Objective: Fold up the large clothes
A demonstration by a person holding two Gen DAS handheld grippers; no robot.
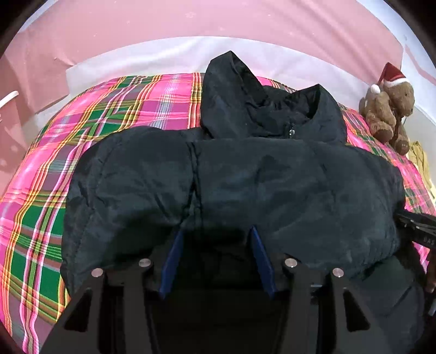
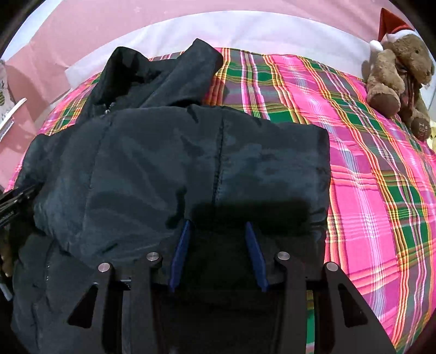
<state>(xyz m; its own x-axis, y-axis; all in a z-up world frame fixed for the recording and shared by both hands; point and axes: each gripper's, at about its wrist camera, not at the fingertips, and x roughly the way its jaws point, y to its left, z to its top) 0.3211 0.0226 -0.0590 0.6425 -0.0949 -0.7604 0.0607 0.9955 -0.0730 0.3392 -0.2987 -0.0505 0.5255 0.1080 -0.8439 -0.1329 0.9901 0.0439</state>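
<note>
A pink and green plaid bedspread (image 1: pixel 114 114) is covering the bed, and a pale pink wall (image 1: pixel 190 19) is rising at the far side. A dark puffy jacket (image 1: pixel 231 185) is lying across the spread, folded over on itself, its hood (image 1: pixel 231 89) pointing toward the far edge.

On the left, the left gripper (image 1: pixel 216 234) is hovering over the near edge of the jacket. Its blue fingers (image 1: pixel 174 250) are standing about half apart, with jacket fabric bulging up between them; whether the pads are pressing on the cloth cannot be told, as shadow is hiding the tips.

Further right, the right gripper (image 2: pixel 218 228) is sitting over the near right part of the jacket, jaws likewise about half apart over dark fabric, with the grip unclear for the same reason.

At the far right corner, a brown teddy bear (image 2: pixel 397 73) in a red Santa hat (image 2: pixel 389 24) is sitting on the bedspread, well apart from the jacket.
</note>
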